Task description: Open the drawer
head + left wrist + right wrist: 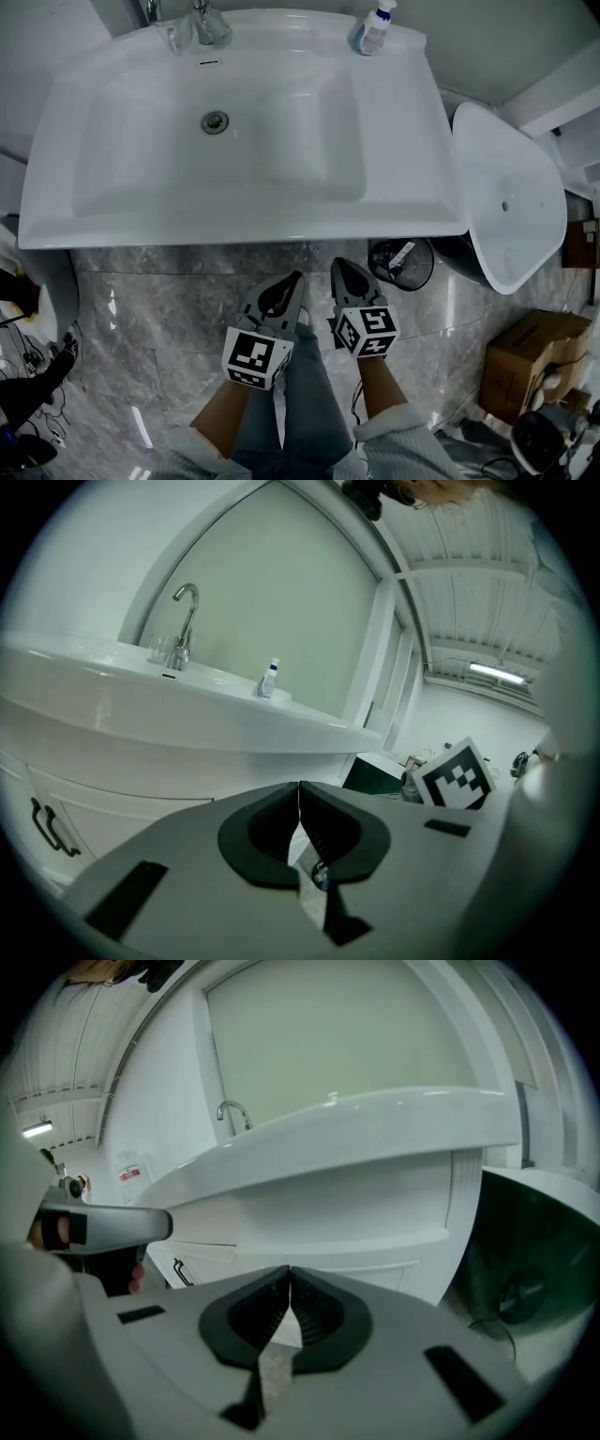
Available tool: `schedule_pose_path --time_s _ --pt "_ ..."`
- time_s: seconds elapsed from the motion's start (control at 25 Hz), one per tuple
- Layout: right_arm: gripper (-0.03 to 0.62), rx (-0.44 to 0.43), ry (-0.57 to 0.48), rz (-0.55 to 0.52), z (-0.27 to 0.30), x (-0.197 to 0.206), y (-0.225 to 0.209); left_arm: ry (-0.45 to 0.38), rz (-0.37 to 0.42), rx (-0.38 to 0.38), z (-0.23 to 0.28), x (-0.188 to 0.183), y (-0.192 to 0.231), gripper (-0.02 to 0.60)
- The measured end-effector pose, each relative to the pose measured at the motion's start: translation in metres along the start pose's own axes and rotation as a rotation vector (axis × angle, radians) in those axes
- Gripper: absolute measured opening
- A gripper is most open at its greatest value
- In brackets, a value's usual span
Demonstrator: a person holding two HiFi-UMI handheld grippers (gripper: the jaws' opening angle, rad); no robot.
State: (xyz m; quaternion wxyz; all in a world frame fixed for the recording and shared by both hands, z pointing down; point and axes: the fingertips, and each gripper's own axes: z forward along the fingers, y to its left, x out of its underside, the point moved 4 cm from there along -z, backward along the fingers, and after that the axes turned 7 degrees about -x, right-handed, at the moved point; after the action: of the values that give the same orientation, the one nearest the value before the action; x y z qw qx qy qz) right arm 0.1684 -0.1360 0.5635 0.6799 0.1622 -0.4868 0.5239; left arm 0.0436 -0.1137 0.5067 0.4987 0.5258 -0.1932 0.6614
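Glossy grey veined marble floor [169,309] lies underfoot. Nearest, the left gripper [296,277] and right gripper [337,265] hang side by side, each with its ribbed black jaws pressed together on nothing. Beyond them, under the smooth white basin [412,141], stands the flat white drawer [112,803], with its dark loop handle [45,827] off to the left of both. Farthest back are a curved chrome tap [187,611] and a small bottle [270,679].

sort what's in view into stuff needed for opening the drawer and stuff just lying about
For the job: left gripper and right gripper, both shut and empty; black handle on the cabinet front under the sink.
Lying about: bottle, tap, waste bin, cardboard box.
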Motion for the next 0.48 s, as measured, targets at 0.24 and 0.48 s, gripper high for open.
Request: schedule_pose_path --time_s 0.24,0.48 --pt "0.012 0.035 -0.014 -0.032 0.025 0.030 -0.008 -0.030 -0.002 -0.005 0.007 0.013 0.013 0.017" --pt "0.039 0.053 0.013 -0.021 0.049 0.046 -0.019 -0.021 0.026 0.010 0.017 0.026 0.021 0.017"
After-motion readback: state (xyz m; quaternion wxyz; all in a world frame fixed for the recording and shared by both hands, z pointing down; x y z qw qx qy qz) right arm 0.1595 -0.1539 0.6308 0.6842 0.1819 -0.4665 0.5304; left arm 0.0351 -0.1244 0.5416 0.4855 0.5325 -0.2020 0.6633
